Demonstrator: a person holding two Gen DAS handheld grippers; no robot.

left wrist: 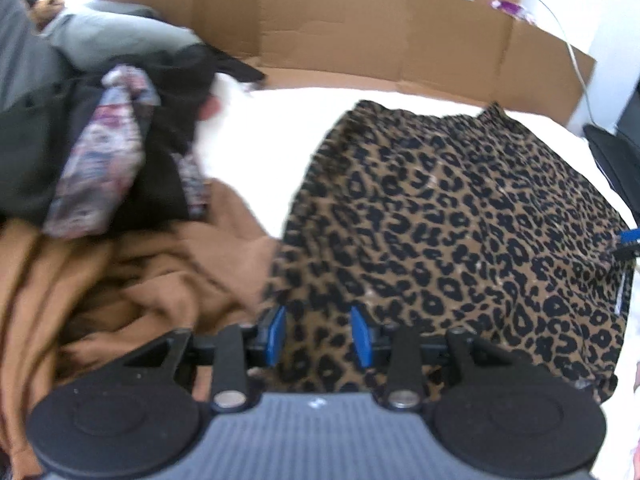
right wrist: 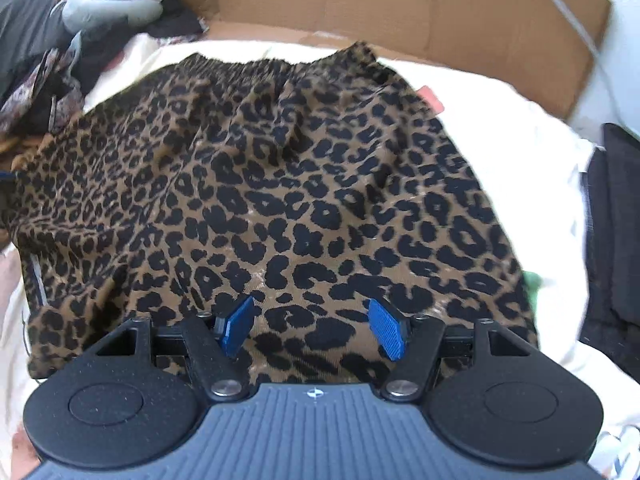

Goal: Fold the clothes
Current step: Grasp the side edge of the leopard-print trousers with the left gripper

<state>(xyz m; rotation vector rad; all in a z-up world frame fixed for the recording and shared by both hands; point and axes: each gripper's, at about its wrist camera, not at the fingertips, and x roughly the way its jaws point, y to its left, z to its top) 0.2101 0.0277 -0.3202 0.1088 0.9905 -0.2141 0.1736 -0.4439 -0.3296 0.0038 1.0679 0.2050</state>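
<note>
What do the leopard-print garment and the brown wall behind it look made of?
Leopard-print garment: soft matte woven or knit cloth, it drapes and wrinkles, with a gathered, seemingly elastic top edge; exact fibre unclear. Brown wall: corrugated cardboard, judging by flat matte panels with fold creases.

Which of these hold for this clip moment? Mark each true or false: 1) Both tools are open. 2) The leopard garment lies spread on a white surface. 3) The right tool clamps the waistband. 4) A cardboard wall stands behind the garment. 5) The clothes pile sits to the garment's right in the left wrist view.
1) True: the left tool and the right tool both show their pads apart.
2) True: the leopard garment lies on the white surface.
3) False: the right tool is open at the near edge; the waistband is at the far edge.
4) True: cardboard.
5) False: the pile is to its left.
</note>
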